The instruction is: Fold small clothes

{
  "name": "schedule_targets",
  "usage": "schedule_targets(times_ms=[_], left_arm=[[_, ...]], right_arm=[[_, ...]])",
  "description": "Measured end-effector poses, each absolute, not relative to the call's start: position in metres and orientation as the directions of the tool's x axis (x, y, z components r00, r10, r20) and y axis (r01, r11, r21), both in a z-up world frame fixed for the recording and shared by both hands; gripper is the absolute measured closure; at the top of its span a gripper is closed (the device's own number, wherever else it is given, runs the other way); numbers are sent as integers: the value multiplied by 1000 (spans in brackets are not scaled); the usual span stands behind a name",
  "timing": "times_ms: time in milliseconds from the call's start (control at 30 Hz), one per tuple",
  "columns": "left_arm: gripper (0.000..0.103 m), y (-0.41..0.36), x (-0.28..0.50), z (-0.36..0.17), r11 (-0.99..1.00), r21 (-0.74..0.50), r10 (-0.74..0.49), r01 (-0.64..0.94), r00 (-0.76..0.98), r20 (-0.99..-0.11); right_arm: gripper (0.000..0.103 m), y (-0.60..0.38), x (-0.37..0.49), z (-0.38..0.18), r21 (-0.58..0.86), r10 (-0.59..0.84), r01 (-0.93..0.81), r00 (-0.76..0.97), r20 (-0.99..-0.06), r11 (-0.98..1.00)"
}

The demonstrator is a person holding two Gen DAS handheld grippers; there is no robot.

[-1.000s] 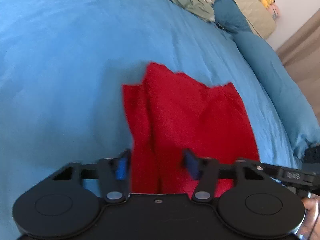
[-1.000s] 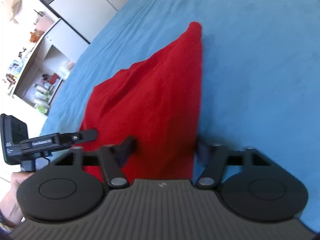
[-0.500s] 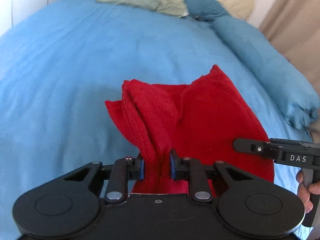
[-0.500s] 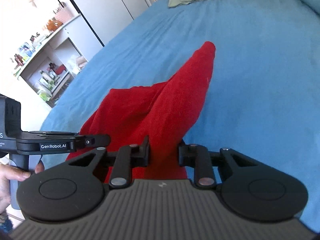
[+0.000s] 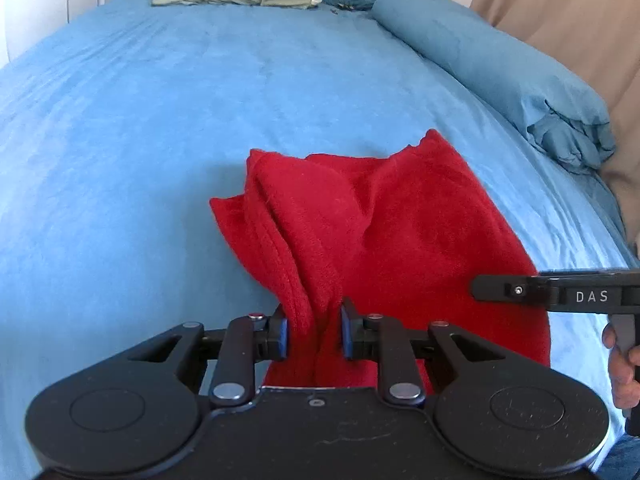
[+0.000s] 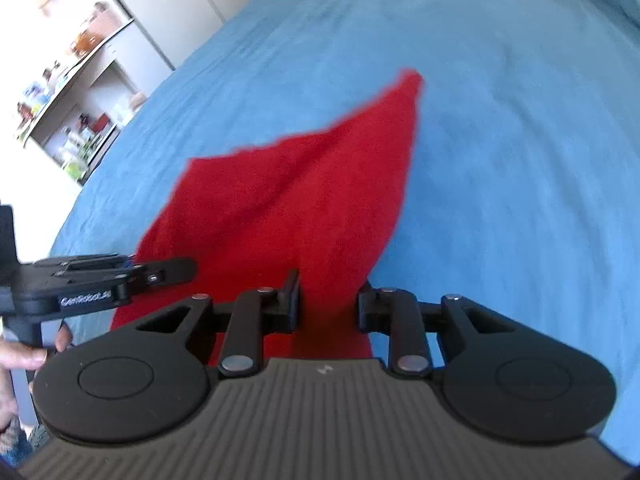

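Gripping the near edge of the red garment (image 5: 384, 232) at two corners, both grippers are being held over the blue bedspread (image 5: 160, 128). The left gripper (image 5: 314, 334) is being kept narrow on a bunched fold; the right gripper (image 6: 328, 306) has cloth between its jaws, which are opening slightly, though blur is making pad contact hard to judge. From each set of jaws the cloth is running away toward twelve o'clock, its far tip (image 6: 412, 80) trailing on the bed. The rippled left edge is being shown only in the left view; the shelving (image 6: 68, 120) only in the right.
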State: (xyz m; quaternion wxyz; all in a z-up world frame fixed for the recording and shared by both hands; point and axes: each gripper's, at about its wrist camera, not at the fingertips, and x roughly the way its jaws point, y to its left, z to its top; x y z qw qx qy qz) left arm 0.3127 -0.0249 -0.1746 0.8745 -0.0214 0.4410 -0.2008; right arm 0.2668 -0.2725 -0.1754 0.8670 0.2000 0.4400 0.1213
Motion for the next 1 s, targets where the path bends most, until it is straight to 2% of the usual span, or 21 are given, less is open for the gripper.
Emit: schedule_targets(times_ms=[133, 200, 267, 333, 433, 533, 667, 733, 867, 933, 1000], left_arm=[[72, -17, 322, -177, 918, -268, -388, 292, 519, -761], [69, -19, 319, -172, 922, -252, -376, 292, 533, -758], [67, -13, 304, -163, 927, -228, -362, 297, 560, -745], [64, -5, 290, -156, 932, -207, -349, 297, 580, -736], [53, 3, 269, -153, 932, -218, -353, 289, 587, -729], [52, 12, 244, -152, 945, -191, -316, 264, 596, -738], [42, 18, 203, -128, 964, -130, -252, 230, 648, -719], [40, 13, 180, -106, 972, -76, -212, 224, 687, -695], [11, 4, 139, -59, 982, -30, -164, 189, 750, -641], [2, 3, 119, -38, 983, -41, -167, 180, 776, -609], [0, -1, 99, -20, 986, -42, -153, 159, 792, -591]], right_arm=[[54, -272, 267, -179, 460, 379, -18, 596, -708, 887], [46, -271, 261, -174, 436, 366, -34, 605, -708, 899], [14, -267, 251, -166, 409, 347, -44, 618, -705, 911], [0, -271, 234, -158, 394, 330, -51, 649, -685, 918], [0, -278, 210, -155, 378, 314, -43, 647, -695, 925], [0, -280, 186, -150, 381, 313, -38, 646, -696, 924], [0, -271, 148, -124, 311, 252, -32, 670, -698, 950], [0, -265, 131, -102, 277, 222, -31, 688, -691, 960], [0, -250, 93, -49, 229, 155, 6, 718, -678, 974], [0, -242, 75, -26, 190, 113, 25, 724, -680, 982], [0, -232, 59, -5, 144, 61, 53, 729, -681, 988]])
